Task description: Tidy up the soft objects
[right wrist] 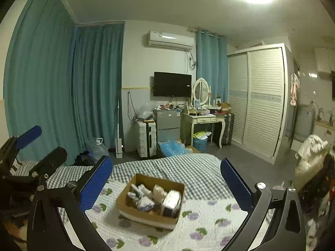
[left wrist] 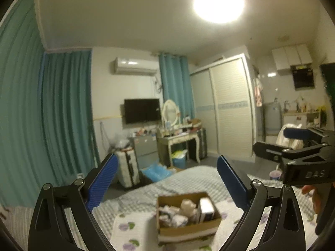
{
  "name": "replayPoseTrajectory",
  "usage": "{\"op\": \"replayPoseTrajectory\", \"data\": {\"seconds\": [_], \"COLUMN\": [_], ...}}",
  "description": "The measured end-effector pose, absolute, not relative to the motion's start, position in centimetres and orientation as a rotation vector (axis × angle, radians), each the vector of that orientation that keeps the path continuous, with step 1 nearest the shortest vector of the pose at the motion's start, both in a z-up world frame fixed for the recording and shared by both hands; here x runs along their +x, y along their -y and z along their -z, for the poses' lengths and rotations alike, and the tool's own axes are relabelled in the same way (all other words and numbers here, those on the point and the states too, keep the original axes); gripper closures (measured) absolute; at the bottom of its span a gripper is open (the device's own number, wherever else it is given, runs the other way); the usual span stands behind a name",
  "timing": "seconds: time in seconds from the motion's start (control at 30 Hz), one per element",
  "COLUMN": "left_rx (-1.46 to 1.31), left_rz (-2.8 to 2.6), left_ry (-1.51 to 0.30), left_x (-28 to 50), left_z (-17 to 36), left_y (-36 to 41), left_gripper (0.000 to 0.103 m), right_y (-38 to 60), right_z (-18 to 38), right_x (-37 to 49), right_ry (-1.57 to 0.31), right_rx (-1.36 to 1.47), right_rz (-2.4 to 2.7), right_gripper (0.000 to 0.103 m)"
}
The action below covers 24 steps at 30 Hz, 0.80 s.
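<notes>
A brown cardboard box (left wrist: 189, 229) sits on the bed, on a white floral quilt (left wrist: 134, 230), and holds several pale soft bundles (left wrist: 175, 215) and a white packet. It also shows in the right wrist view (right wrist: 146, 215), with its soft bundles (right wrist: 146, 200). My left gripper (left wrist: 165, 186) is open and empty, held above and before the box. My right gripper (right wrist: 166, 186) is open and empty, also above the box. Each gripper shows at the edge of the other's view: the right one (left wrist: 293, 144), the left one (right wrist: 35, 144).
The bed has a grey checked sheet (right wrist: 167, 167) beyond the quilt. Past the bed's foot are a white suitcase (right wrist: 147, 138), a small grey fridge (right wrist: 167, 123), a dressing table (right wrist: 205, 119), blue plastic wrap on the floor, and a sliding wardrobe (right wrist: 257, 102). Teal curtains hang left.
</notes>
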<state>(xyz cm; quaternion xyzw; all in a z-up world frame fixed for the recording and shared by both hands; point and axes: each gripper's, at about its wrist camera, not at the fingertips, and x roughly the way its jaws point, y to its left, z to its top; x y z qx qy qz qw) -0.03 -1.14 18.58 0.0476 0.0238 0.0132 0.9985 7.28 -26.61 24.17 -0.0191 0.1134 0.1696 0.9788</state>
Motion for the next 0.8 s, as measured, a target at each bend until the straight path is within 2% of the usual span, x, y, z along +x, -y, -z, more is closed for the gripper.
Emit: {"op": "replayPoseTrajectory", "data": {"seconds": [0.27, 0.4, 0.6, 0.8], "left_rx": [0.055, 0.081, 0.079, 0.091], "left_rz": [-0.082, -0.117, -0.109, -0.092], "left_ry": [-0.093, -0.156, -0.210, -0.232], "left_x": [0.3, 2.3, 4.0, 3.6], "left_z": [-11.8, -7.5, -5.4, -4.5], "left_y": [-0.9, -1.6, -1.6, -1.0], "left_gripper": [0.006, 0.006, 0.006, 0.006], "right_y": [26.2, 26.2, 26.7, 26.6], "right_z": [-17.2, -12.5, -8.8, -7.5], "right_x": [5.3, 7.2, 9.2, 9.7], "right_ry": [-0.170, -0.218, -0.267, -0.305], "right_rx": [0.004, 0.038, 0.028, 0.030], "right_rz": [-0.298, -0.303, -0.284, -0.280], "right_gripper": [0.000, 0.000, 0.000, 0.000]}}
